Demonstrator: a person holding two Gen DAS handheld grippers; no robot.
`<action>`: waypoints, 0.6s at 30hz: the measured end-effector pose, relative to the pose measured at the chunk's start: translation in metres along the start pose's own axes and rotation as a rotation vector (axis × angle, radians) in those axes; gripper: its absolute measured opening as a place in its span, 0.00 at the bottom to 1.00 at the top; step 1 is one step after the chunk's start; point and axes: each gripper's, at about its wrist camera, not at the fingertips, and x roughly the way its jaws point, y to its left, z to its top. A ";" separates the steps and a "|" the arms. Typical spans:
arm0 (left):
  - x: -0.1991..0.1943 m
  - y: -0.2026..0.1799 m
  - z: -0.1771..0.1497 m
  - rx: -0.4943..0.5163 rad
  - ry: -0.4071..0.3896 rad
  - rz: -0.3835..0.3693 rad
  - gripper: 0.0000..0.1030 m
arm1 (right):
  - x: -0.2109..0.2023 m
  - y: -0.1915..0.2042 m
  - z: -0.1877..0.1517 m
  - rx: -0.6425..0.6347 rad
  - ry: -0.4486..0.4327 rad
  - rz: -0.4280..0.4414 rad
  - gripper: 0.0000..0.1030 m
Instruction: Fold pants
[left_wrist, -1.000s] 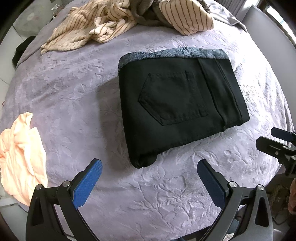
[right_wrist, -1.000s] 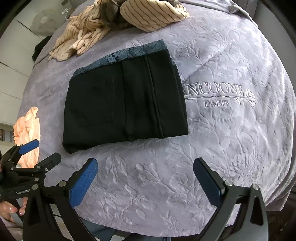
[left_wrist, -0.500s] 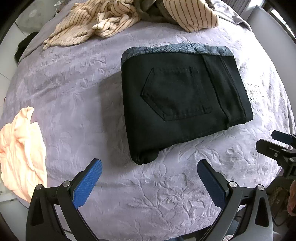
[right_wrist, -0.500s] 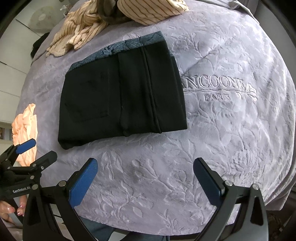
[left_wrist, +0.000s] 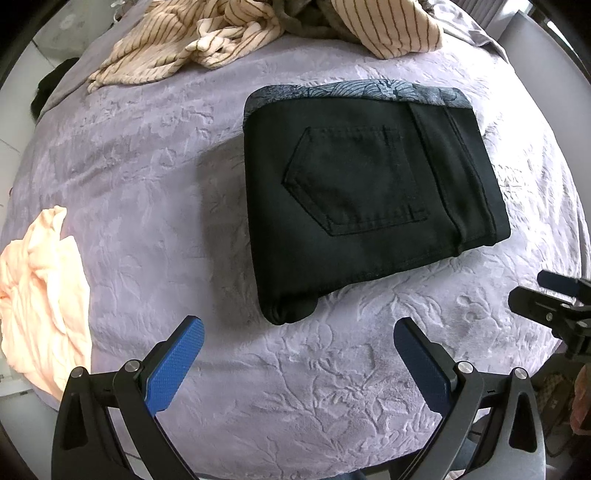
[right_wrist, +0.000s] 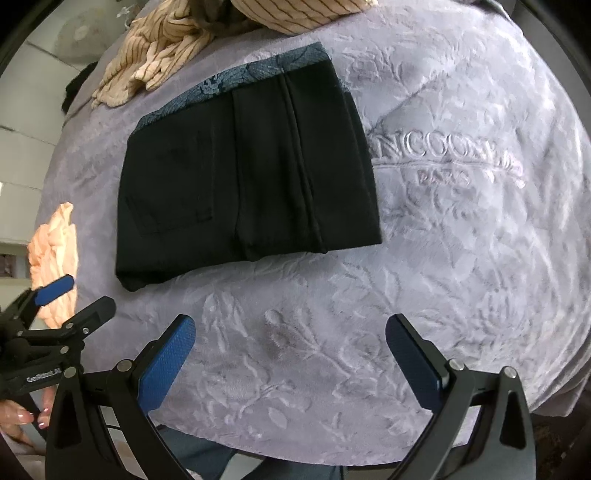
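Note:
Black pants (left_wrist: 365, 199) lie folded into a compact rectangle on the lilac embossed bedspread (left_wrist: 147, 177), back pocket up, a blue-grey patterned lining showing along the far edge. They also show in the right wrist view (right_wrist: 243, 177). My left gripper (left_wrist: 295, 354) is open and empty, just short of the pants' near left corner. My right gripper (right_wrist: 291, 350) is open and empty, short of the pants' near edge. Each gripper shows at the edge of the other's view: the right gripper (left_wrist: 554, 299) and the left gripper (right_wrist: 70, 299).
A heap of striped cream clothes (left_wrist: 229, 37) lies at the far side of the bed. A peach garment (left_wrist: 40, 295) lies at the left edge. Embroidered lettering (right_wrist: 443, 162) marks the bedspread right of the pants. The bed's near edge is just below both grippers.
Both grippers have drawn slightly nearer to the folded pants, which now look larger. The pants have not moved. Both grippers stay open.

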 end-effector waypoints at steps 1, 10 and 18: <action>0.000 0.000 0.000 -0.001 -0.001 0.000 1.00 | 0.001 -0.002 -0.001 0.012 0.005 0.023 1.00; -0.005 0.000 0.002 -0.010 -0.024 0.001 1.00 | 0.007 -0.007 -0.008 0.059 0.014 0.138 1.00; -0.012 0.015 0.006 -0.030 -0.047 0.013 1.00 | 0.013 0.003 -0.009 -0.011 0.049 0.147 1.00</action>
